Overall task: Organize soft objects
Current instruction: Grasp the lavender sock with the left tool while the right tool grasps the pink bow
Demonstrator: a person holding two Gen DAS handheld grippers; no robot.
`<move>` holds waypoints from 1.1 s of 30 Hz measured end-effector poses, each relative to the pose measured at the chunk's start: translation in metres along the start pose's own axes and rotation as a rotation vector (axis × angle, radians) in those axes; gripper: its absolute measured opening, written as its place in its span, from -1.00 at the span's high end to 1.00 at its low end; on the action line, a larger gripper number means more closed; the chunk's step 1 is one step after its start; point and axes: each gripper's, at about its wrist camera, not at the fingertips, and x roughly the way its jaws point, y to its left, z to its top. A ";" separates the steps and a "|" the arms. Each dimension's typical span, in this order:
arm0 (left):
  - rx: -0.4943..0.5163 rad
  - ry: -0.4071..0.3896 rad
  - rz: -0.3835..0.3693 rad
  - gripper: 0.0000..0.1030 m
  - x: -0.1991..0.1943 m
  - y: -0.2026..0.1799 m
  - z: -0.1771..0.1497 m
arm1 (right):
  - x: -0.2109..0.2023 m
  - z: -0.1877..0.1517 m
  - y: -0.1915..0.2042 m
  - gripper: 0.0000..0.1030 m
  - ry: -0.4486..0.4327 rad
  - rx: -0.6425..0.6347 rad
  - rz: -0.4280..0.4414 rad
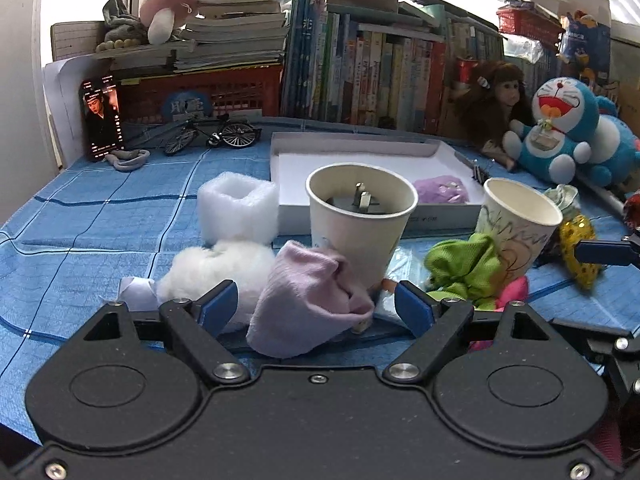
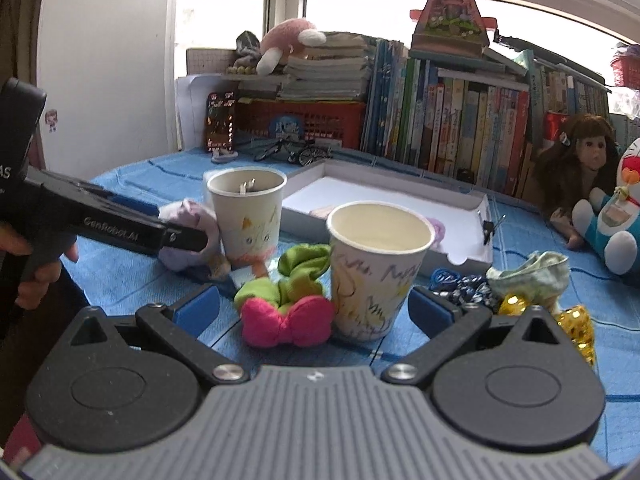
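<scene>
My left gripper (image 1: 316, 304) has its jaws spread wide, nothing clamped. A lilac cloth (image 1: 308, 300) lies bunched on the blue tablecloth (image 1: 80, 216) between the blue pads (image 1: 218, 304), apart from both as far as I can see. At my 12 o'clock, just behind the cloth, stands a paper cup (image 1: 360, 220) with a plug in it. At 10 o'clock is a cotton wad (image 1: 212, 268), and beyond it a white foam block (image 1: 238, 210). A white tray (image 1: 360, 148) sits past the cup, with a purple lump (image 1: 442, 190) in its near right corner.

My right gripper (image 2: 314, 310) is also released, jaws wide. Between them I see a second cup (image 2: 376, 264) with scribbles and a pink bow (image 2: 288, 320) joined to a green cloth (image 2: 304, 268); neither pad touches them. At 2 o'clock lie a pale green cloth (image 2: 532, 272), a dark blue patterned piece (image 2: 468, 288) and a gold sequined piece (image 2: 576, 324). At 10 o'clock the left gripper reaches in from the side, held by a hand (image 2: 36, 272), its tip over the lilac cloth beside the first cup. A doll (image 2: 580, 164) and a blue plush (image 2: 616, 216) sit at the far right against the books (image 2: 460, 120).
</scene>
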 end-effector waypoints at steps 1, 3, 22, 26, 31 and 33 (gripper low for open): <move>0.005 0.000 0.000 -0.64 0.001 -0.001 -0.002 | 0.002 -0.001 0.002 -1.00 0.004 -0.004 0.000; 0.011 -0.002 -0.003 -0.64 0.002 0.000 -0.004 | 0.007 -0.004 0.006 -1.00 0.013 -0.010 0.001; 0.021 0.034 0.034 -0.57 0.024 -0.002 -0.015 | 0.037 -0.027 0.033 -0.89 -0.010 -0.019 -0.069; 0.023 0.014 0.041 -0.56 0.025 -0.004 -0.014 | 0.041 -0.028 0.034 -0.79 -0.011 -0.009 -0.079; 0.016 0.007 0.037 -0.54 0.027 -0.005 -0.015 | 0.042 -0.029 0.036 -0.68 -0.022 -0.012 -0.074; 0.015 0.005 0.037 -0.48 0.027 -0.005 -0.014 | 0.042 -0.030 0.036 -0.65 -0.024 -0.012 -0.077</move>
